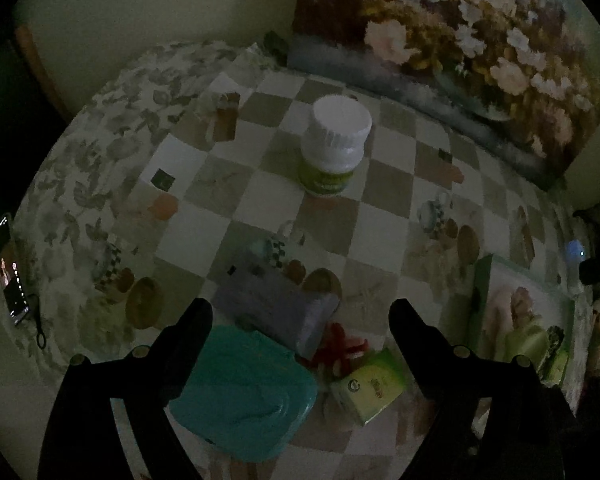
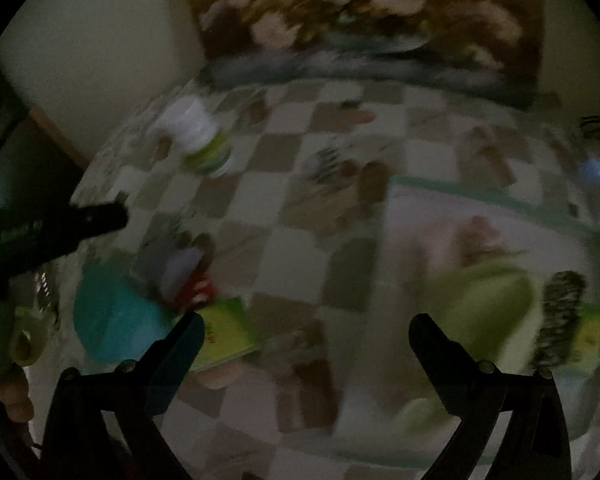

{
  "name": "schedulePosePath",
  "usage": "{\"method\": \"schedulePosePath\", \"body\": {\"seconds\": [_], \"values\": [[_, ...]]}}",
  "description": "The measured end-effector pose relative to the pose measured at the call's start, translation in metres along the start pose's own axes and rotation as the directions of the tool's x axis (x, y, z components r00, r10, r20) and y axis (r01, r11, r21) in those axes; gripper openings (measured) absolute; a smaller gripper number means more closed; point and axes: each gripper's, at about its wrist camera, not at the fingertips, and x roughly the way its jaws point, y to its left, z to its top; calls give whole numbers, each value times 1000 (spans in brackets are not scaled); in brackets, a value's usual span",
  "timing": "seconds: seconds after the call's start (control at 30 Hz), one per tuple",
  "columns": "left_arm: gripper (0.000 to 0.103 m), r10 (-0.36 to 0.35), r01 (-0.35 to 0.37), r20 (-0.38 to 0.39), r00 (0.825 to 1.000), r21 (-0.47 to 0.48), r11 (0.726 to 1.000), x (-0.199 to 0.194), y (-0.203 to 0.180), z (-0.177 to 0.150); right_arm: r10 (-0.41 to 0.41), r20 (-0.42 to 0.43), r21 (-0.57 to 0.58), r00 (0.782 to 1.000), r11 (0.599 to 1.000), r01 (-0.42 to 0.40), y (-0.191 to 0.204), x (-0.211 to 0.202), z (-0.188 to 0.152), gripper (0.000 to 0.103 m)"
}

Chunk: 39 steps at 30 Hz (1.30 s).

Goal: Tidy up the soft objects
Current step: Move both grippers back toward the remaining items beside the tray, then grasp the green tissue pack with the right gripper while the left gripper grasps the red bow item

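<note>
The room is dim, the light weak and greenish. A table (image 1: 260, 184) carries a checkered cloth of pale and tan squares with printed pictures, over a leaf-patterned cloth (image 1: 112, 128) at its far left edge. A large flower painting (image 1: 452, 40) leans against the pale wall (image 1: 148, 8) behind (blurred in the right wrist view)

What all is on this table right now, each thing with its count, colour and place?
Jar: one, white lid, green label, table centre.
Teal pack: one, near edge.
Purple pack: one, behind the teal pack.
Red item: one, between the packs.
Tissue pack: one, yellow-green, right of the teal pack.
Box: one, pale, right side.
Painting: one, floral, against the wall.
Tablecloth: one, checkered.
Left gripper: open, empty.
Right gripper: open, empty.
</note>
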Motion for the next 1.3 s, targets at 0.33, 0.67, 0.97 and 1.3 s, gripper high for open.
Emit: {"method": "schedulePosePath", "body": {"seconds": [0.33,0.67,0.97,1.3], "values": [[90,-25,25,-55,998,-3,1000,17,-2,3,52,-105,-94,993,994,-62,28,41,-10,103],[90,-32,28,-76,997,-50,998,23,15,8,74,-130,-139,989,986,-92,46,65,-11,103],[90,-29,24,-97,995,-49,998,30,14,10,101,-118,-129,988,985,-116,40,63,-7,78],[90,-19,16,-105,994,-28,999,34,7,9,136,-149,-125,979,980,-155,39,66,-10,68]]}}
